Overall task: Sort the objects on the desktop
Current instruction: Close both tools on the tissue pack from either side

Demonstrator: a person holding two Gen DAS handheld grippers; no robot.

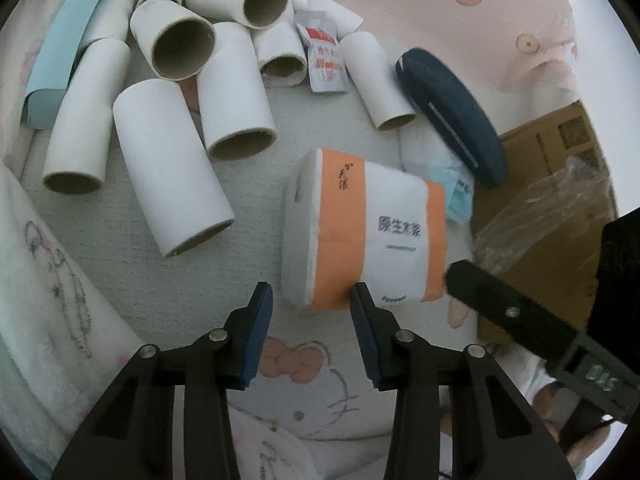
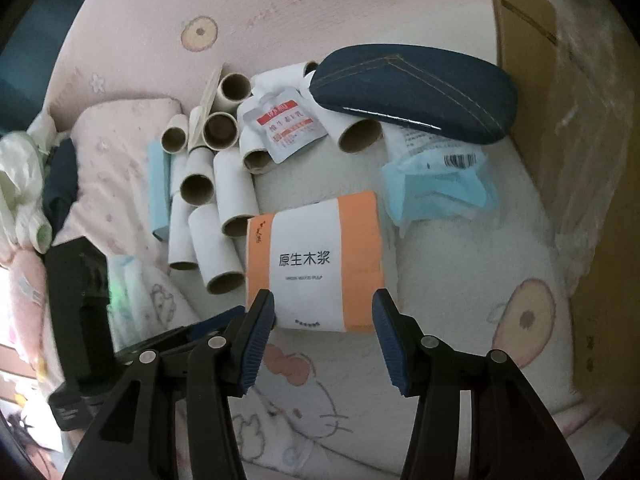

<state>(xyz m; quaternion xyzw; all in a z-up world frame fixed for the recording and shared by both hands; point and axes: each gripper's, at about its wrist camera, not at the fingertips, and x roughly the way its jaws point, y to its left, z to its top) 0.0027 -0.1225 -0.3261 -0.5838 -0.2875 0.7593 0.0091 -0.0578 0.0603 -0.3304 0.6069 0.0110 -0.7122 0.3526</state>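
Note:
An orange-and-white tissue pack (image 1: 360,232) (image 2: 316,264) lies on the cartoon-print bedding (image 1: 304,360). My left gripper (image 1: 312,296) hovers open at the pack's near left corner; its pads press on nothing. My right gripper (image 2: 324,306) stands open just in front of the pack's near end, pads apart from it. One of the right gripper's fingers (image 1: 480,296) shows beside the pack's near right corner. Several white cardboard tubes (image 1: 172,160) (image 2: 216,220) are heaped to the left. A dark denim glasses case (image 1: 452,116) (image 2: 412,96) rests behind the pack.
A red-and-white sachet (image 1: 326,58) (image 2: 284,124) lies among the tubes. A blue mask packet (image 1: 456,192) (image 2: 436,188) sits right of the pack. A cardboard box (image 1: 552,184) (image 2: 528,40) wrapped in plastic borders the right side. A light blue sheet (image 1: 64,40) (image 2: 158,192) edges the tube pile.

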